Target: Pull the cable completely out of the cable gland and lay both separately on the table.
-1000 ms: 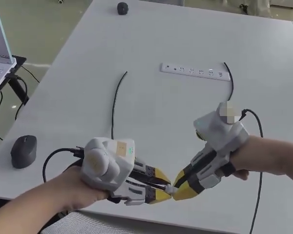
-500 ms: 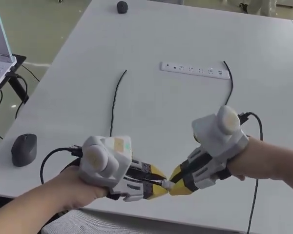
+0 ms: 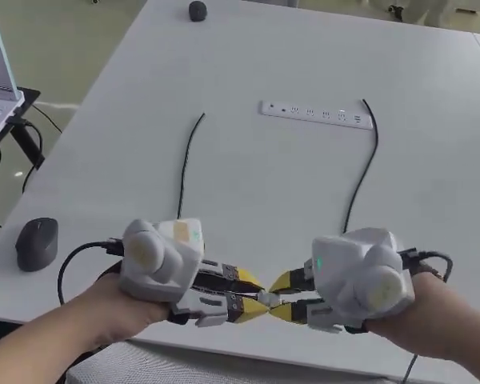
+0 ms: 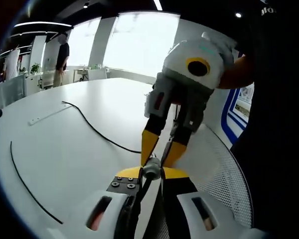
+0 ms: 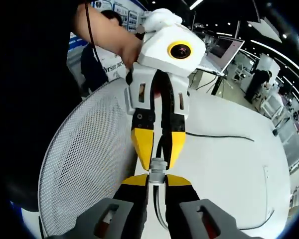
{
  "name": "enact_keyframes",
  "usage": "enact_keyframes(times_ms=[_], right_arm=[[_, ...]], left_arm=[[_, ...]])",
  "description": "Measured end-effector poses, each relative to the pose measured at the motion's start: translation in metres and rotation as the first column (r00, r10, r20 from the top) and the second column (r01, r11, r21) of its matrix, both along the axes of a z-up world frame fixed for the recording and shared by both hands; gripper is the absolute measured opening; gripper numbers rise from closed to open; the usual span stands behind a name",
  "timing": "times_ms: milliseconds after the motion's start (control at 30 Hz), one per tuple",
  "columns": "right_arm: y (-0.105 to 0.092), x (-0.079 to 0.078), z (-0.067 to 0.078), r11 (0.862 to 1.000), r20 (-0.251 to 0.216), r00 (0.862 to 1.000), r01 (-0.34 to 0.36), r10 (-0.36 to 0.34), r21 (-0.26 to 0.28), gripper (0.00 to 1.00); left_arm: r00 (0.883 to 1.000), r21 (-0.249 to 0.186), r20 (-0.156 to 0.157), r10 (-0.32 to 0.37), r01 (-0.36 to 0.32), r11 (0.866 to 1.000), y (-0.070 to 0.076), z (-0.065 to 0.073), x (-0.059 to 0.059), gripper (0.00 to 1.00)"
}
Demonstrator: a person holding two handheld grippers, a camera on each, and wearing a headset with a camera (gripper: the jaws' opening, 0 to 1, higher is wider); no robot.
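Over the table's front edge a small grey-white cable gland (image 3: 264, 300) hangs between my two grippers, which meet tip to tip. My right gripper (image 3: 278, 304) is shut on the gland (image 5: 158, 177) at its yellow tips. The left gripper (image 3: 252, 298) faces it, shut on the black cable (image 4: 135, 206), which runs back between its jaws. In the right gripper view that cable (image 5: 162, 130) leads from the gland up between the left gripper's jaws. More of a thin black cable (image 3: 187, 160) lies on the table behind the left gripper; its link to the held part is hidden.
A white power strip (image 3: 316, 114) with a black cord (image 3: 360, 172) lies at the back of the white table (image 3: 256, 208). A dark mouse (image 3: 36, 242) sits at the left edge, another (image 3: 198, 10) at the far end. A mesh chair (image 5: 84, 164) is below the grippers.
My right gripper has swung down and rolled over, now level with the left one near the table's front edge. The tips stay together at the gland.
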State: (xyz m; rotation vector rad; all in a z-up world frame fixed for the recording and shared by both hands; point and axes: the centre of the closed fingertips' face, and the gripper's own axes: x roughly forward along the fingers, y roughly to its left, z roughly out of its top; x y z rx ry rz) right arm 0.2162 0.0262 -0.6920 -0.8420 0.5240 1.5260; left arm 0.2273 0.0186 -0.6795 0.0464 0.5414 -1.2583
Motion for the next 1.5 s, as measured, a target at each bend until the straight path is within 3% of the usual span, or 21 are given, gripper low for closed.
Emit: enact_keyframes(times_ms=[167, 700, 767, 833, 933, 1000, 1033, 1100, 1133, 1167, 1300, 1500], right_arm=[[0.001, 0.001, 0.002, 1.0, 0.087, 0.996, -0.005, 0.004, 0.007, 0.07], [0.002, -0.002, 0.003, 1.0, 0.073, 0.997, -0.009, 0.007, 0.023, 0.08], [0.002, 0.001, 0.005, 0.999, 0.049, 0.998, 0.035, -0.036, 0.027, 0.11], [-0.001, 0.002, 0.004, 0.997, -0.006, 0.997, 0.078, -0.077, 0.013, 0.19], [-0.004, 0.009, 0.007, 0.996, -0.019, 0.996, 0.086, -0.085, 0.015, 0.2], [-0.007, 0.007, 0.009, 0.989, -0.128, 0.981, 0.147, -0.142, 0.024, 0.21], [-0.007, 0.007, 0.012, 0.981, -0.205, 0.962, 0.19, -0.179, 0.035, 0.21], [-0.01, 0.009, 0.014, 0.973, -0.295, 0.931, 0.231, -0.215, 0.02, 0.22], [-0.013, 0.009, 0.014, 0.972, -0.314, 0.923, 0.235, -0.221, 0.005, 0.22], [-0.014, 0.014, 0.014, 0.973, -0.295, 0.93, 0.23, -0.219, 0.003, 0.22], [-0.015, 0.014, 0.018, 0.972, -0.325, 0.919, 0.237, -0.223, 0.002, 0.23], [-0.011, 0.012, 0.019, 0.974, -0.309, 0.926, 0.228, -0.215, 0.005, 0.18]], left_arm=[[1.0, -0.014, -0.012, 0.013, -0.013, 1.0, 0.0, 0.002, 0.0, 0.15], [1.0, -0.007, -0.004, 0.013, -0.013, 1.0, 0.001, 0.003, -0.004, 0.15], [1.0, -0.01, 0.001, 0.015, -0.015, 1.0, 0.001, 0.004, -0.004, 0.15], [1.0, -0.003, 0.015, 0.013, -0.013, 1.0, 0.002, 0.005, -0.004, 0.15], [0.999, 0.012, 0.046, 0.005, -0.006, 1.0, 0.003, 0.004, -0.005, 0.15], [0.998, 0.014, 0.067, 0.006, -0.007, 1.0, 0.005, 0.007, -0.004, 0.15], [0.996, 0.02, 0.09, 0.004, -0.005, 1.0, 0.005, 0.008, -0.003, 0.15], [0.994, 0.026, 0.113, 0.001, -0.004, 1.0, 0.006, 0.01, -0.003, 0.15], [0.993, 0.028, 0.118, 0.001, -0.005, 1.0, 0.007, 0.011, -0.003, 0.15], [0.99, 0.032, 0.141, -0.003, -0.001, 0.999, 0.007, 0.013, -0.002, 0.15], [0.989, 0.033, 0.145, 0.005, -0.009, 0.999, 0.009, 0.017, 0.001, 0.15], [0.986, 0.03, 0.167, -0.008, 0.003, 1.0, 0.007, 0.024, 0.003, 0.15]])
